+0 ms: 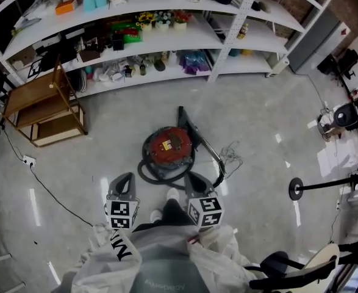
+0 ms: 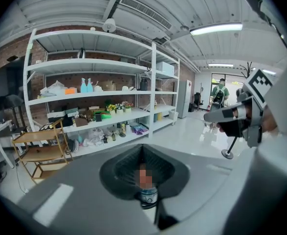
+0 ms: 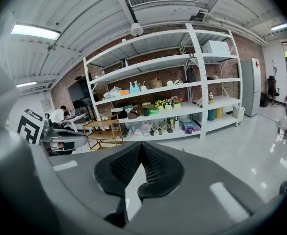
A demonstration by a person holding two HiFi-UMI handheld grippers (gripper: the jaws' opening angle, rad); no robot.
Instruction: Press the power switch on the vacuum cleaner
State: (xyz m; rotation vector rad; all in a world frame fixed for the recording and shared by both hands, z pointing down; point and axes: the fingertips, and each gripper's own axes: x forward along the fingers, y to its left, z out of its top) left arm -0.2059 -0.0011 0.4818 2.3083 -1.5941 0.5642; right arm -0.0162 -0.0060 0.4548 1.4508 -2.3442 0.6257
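Left gripper point(image 1: 124, 179) and right gripper point(image 1: 194, 178) jaws are closed, empty. The vacuum cleaner point(image 1: 168, 148) is positioned ahead of both jaws, untouched.

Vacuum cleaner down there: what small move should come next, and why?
Probably tilt the right gripper down toward the vacuum. Both it and the left gripper hang shut near the person's body, aimed at the shelves, well short of the vacuum.

Glossy grey floor point(image 1: 270, 121) under red vacuum cleaner point(image 1: 168, 146), wooden rack point(image 1: 41, 105), perhaps a power strip point(image 1: 27, 160).
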